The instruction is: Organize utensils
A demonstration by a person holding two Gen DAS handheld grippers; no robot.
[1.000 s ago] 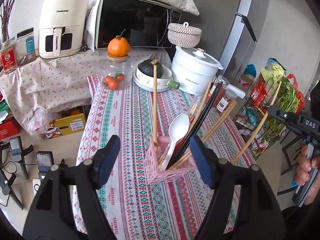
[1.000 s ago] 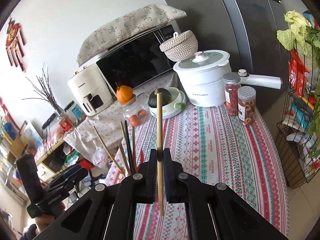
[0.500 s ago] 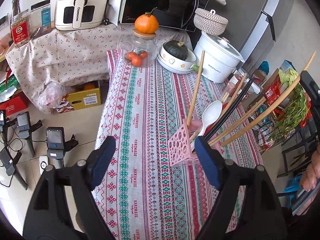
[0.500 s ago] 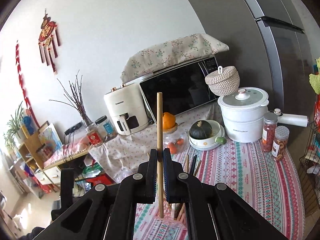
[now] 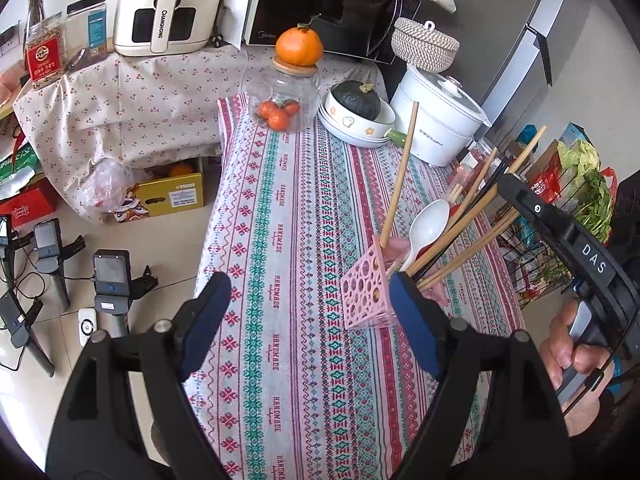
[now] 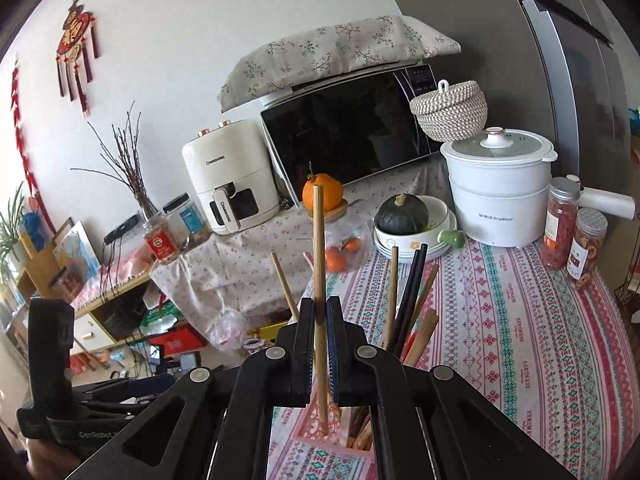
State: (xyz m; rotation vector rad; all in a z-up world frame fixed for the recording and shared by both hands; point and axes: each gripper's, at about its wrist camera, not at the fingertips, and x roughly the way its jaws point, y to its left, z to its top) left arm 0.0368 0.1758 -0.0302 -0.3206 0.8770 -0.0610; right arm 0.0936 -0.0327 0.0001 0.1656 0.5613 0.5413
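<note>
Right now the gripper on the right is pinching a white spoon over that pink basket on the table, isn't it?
Not quite. The right gripper is pinching a wooden chopstick, not a spoon, over the pink basket. The right wrist view shows the stick clamped upright between its fingers. The white spoon already stands in the basket, as the left wrist view shows.

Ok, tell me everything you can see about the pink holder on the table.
The holder is a pink, plastic-looking square box with round cut-out holes in its walls. It stands on the tablecloth, just ahead of the open left claw. Inside lean wooden chopsticks, black ones and a white spoon. The right claw holds another chopstick over it.
</note>
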